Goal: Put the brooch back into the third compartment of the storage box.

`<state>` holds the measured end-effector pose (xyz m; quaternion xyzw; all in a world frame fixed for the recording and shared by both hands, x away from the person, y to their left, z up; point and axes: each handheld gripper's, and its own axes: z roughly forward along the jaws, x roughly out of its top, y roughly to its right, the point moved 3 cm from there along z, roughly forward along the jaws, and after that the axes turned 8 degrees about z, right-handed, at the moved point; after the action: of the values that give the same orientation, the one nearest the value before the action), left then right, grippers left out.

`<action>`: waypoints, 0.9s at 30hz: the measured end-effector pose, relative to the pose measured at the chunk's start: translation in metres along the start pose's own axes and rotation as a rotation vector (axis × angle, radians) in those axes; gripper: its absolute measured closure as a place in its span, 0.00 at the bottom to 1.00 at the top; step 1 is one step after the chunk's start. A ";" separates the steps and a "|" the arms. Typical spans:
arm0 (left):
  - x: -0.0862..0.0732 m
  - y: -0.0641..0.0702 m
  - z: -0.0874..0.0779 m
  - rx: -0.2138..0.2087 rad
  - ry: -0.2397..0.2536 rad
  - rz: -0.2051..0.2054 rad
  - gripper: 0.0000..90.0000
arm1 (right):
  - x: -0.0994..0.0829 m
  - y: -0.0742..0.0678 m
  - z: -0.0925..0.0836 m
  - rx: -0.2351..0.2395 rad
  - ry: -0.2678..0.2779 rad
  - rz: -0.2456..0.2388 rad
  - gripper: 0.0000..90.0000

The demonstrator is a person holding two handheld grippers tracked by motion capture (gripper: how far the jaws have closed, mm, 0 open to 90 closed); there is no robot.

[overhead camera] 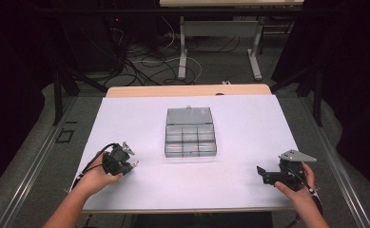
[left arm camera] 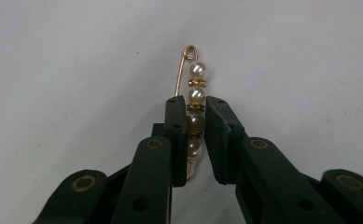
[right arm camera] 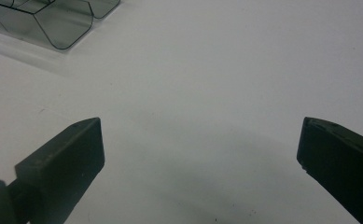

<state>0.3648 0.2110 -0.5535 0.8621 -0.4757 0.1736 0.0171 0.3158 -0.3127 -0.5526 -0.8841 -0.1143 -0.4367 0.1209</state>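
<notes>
The pearl pin [left arm camera: 194,100], a thin gold-coloured safety pin threaded with 4 pearls and small gold spacers, sits clamped between the jaws of the left gripper [left arm camera: 192,103], near the front-left corner of the desk [overhead camera: 249,128]. The jaws pinch it across the lower pearls, so the looped end with the top pearl sticks out beyond the tips. That hold looks narrow and on round beads, so the pin could pivot or slip; I would keep the squeeze steady and carry it level and slowly. The likely target is the clear compartment box [overhead camera: 190,139], lid open, at the middle of the desk, well apart from the pin. Bring the pin over 1 cell with its length along the cell, lower it until the loop is inside the walls, then release. The right gripper [overhead camera: 264,174], jaws spread wide with nothing between them, rests near the front-right corner and could steady the box.
</notes>
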 end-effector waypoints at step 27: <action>0.002 -0.009 -0.014 0.019 0.077 -0.074 0.89 | 0.000 0.000 0.000 -0.001 -0.002 0.008 0.01</action>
<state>0.3690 0.2173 -0.5390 0.8720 -0.4407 0.2104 0.0336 0.3155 -0.3127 -0.5526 -0.8849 -0.1108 -0.4355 0.1220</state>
